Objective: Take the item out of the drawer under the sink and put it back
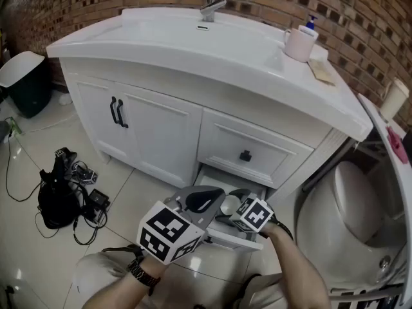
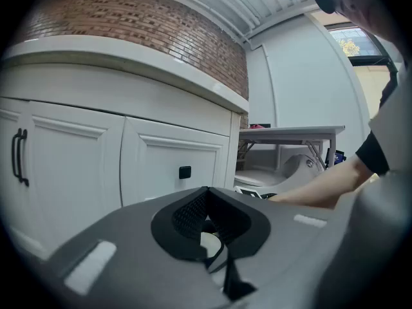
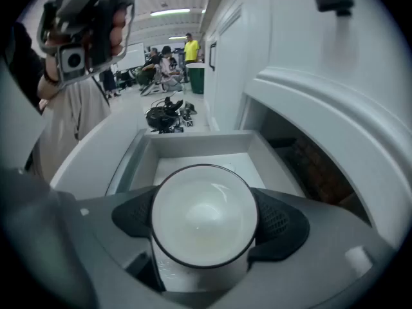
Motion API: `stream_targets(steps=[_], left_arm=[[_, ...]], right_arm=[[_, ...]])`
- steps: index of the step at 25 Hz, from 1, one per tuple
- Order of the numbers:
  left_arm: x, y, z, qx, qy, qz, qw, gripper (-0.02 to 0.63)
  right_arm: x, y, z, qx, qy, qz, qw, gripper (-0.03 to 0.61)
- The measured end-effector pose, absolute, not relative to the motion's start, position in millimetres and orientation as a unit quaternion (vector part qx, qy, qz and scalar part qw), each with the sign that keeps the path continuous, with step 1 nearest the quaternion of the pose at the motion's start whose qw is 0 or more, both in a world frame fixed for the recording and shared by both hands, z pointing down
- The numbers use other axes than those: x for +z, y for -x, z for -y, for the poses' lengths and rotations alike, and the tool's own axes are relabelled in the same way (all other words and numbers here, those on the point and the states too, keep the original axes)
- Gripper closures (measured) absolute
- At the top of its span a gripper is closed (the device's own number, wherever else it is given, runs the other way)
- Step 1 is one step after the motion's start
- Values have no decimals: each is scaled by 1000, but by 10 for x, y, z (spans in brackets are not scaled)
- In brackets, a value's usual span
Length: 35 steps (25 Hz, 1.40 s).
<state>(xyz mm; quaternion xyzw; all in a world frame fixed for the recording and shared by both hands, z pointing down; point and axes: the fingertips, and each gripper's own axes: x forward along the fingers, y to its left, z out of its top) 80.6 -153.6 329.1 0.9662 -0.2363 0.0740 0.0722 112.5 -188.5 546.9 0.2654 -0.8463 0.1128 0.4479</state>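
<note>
Nearest the camera, the left gripper (image 2: 206, 193) hung empty, its jaws together. The right gripper's (image 3: 205, 219) jaws were clamped wide on the white cup (image 3: 203, 205) over the open drawer's (image 3: 193, 143) front part. The cup's smooth round sides might slip from the pads and strike the drawer wall.

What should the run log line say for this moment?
right gripper: clamped on white cup at open drawer | left gripper: jaws together, empty | drawer: lower one under sink, pulled out
</note>
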Motion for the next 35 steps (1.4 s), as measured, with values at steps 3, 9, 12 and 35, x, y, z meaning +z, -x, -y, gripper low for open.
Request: stream_targets(steps=[3, 9, 12, 35], left_arm=[[3272, -779, 1573, 71, -966, 236, 70, 606], [3207, -787, 1535, 63, -969, 231, 67, 606], [3208, -778, 1514, 64, -969, 231, 63, 606], [3101, -626, 1558, 37, -963, 259, 56, 603]], right_arm=[[5464, -1159, 1943, 85, -277, 839, 461, 164], [4688, -1234, 1939, 92, -354, 868, 335, 166], [4207, -1276, 1797, 63, -385, 878, 276, 166], [3652, -1304, 1545, -12, -419, 880, 222, 166]])
